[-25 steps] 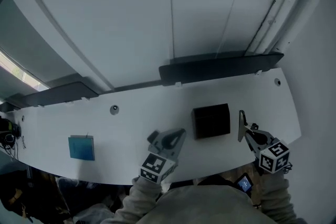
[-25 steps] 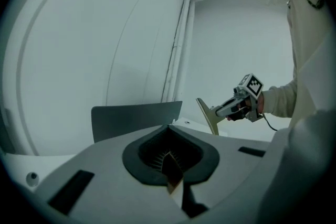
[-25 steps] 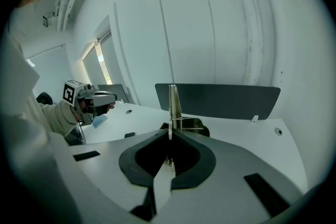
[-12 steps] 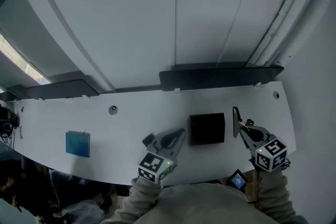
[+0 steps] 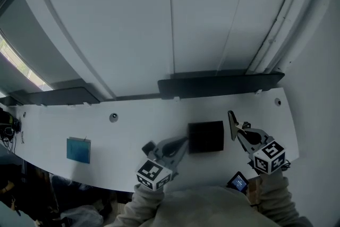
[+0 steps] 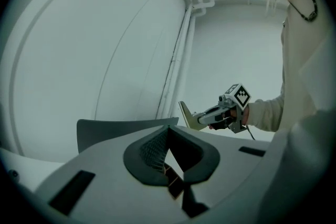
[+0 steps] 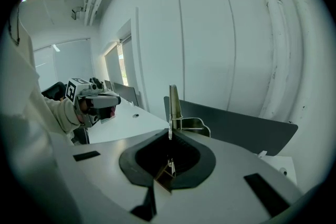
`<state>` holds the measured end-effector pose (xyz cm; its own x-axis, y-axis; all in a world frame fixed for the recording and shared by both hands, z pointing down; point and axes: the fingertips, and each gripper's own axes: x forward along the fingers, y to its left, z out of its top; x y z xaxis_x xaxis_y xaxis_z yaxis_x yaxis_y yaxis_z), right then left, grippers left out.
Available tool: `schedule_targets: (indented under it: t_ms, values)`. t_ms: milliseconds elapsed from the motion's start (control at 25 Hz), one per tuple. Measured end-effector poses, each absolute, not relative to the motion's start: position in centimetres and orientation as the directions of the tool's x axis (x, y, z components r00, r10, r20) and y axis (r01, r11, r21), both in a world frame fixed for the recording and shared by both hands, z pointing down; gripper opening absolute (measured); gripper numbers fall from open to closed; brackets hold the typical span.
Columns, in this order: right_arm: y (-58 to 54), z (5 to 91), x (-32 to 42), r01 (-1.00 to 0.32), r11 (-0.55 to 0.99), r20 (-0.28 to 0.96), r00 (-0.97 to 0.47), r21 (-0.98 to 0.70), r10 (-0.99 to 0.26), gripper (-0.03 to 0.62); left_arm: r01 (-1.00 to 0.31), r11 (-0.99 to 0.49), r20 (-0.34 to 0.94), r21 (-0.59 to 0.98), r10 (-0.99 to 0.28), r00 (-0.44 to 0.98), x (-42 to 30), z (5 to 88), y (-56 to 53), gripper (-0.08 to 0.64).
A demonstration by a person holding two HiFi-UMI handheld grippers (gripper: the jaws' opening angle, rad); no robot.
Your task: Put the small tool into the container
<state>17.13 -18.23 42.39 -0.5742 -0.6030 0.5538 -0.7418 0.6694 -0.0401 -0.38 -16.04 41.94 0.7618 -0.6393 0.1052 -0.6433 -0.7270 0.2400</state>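
Note:
In the head view a black box-shaped container [image 5: 206, 136] sits on the white desk [image 5: 127, 135]. My right gripper [image 5: 234, 124] hovers just right of it, shut on a small flat metal tool [image 5: 230, 117] that sticks up past the fingertips. The right gripper view shows that tool [image 7: 173, 105] upright between the closed jaws, with a wire loop on its side. My left gripper [image 5: 179, 144] is at the container's left edge, shut and empty. The left gripper view shows its jaws closed to a point [image 6: 169, 129] and the right gripper [image 6: 227, 112] beyond them with the tool [image 6: 187, 115].
A blue square pad [image 5: 78, 149] lies far left on the desk. A dark partition [image 5: 218, 82] runs along the desk's back edge below a white wall. A small round grommet [image 5: 113, 117] sits left of centre. A phone [image 5: 237, 182] shows below the front edge.
Both grippers have lifted a little. The right one has edged left with the tool, nearer the container's right side. The left gripper's tip has come up against the container's left edge.

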Motion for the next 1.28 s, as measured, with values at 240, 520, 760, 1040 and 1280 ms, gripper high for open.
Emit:
schedule_targets:
  t_ms: [240, 520, 760, 1040, 1280]
  values:
    - [-19.1, 43.3, 16.4, -0.712, 0.703, 0.581, -0.569, 0.006, -0.582, 0.021, -0.635, -0.732, 0.089, 0.249, -0.635, 0.767, -0.3, 41.8, -16.0, -0.005]
    - [-20.1, 45.2, 15.3, -0.666, 0.746, 0.623, -0.577, 0.016, -0.529, 0.021, -0.612, -0.756, 0.043, 0.234, -0.621, 0.783, -0.6, 40.5, -15.3, -0.005]
    - [-21.2, 46.9, 14.6, -0.645, 0.764, 0.650, -0.572, 0.020, -0.500, 0.021, -0.625, -0.733, 0.045, 0.269, -0.639, 0.768, -2.1, 41.3, -14.7, -0.005]
    - [-21.8, 48.6, 14.2, -0.611, 0.791, 0.680, -0.568, 0.029, -0.464, 0.021, -0.612, -0.729, 0.047, 0.307, -0.630, 0.775, -1.7, 41.8, -13.6, -0.005]
    - [-21.8, 49.8, 14.6, -0.591, 0.806, 0.701, -0.561, 0.033, -0.440, 0.021, -0.613, -0.729, 0.083, 0.305, -0.621, 0.780, -1.9, 42.7, -12.9, -0.005]
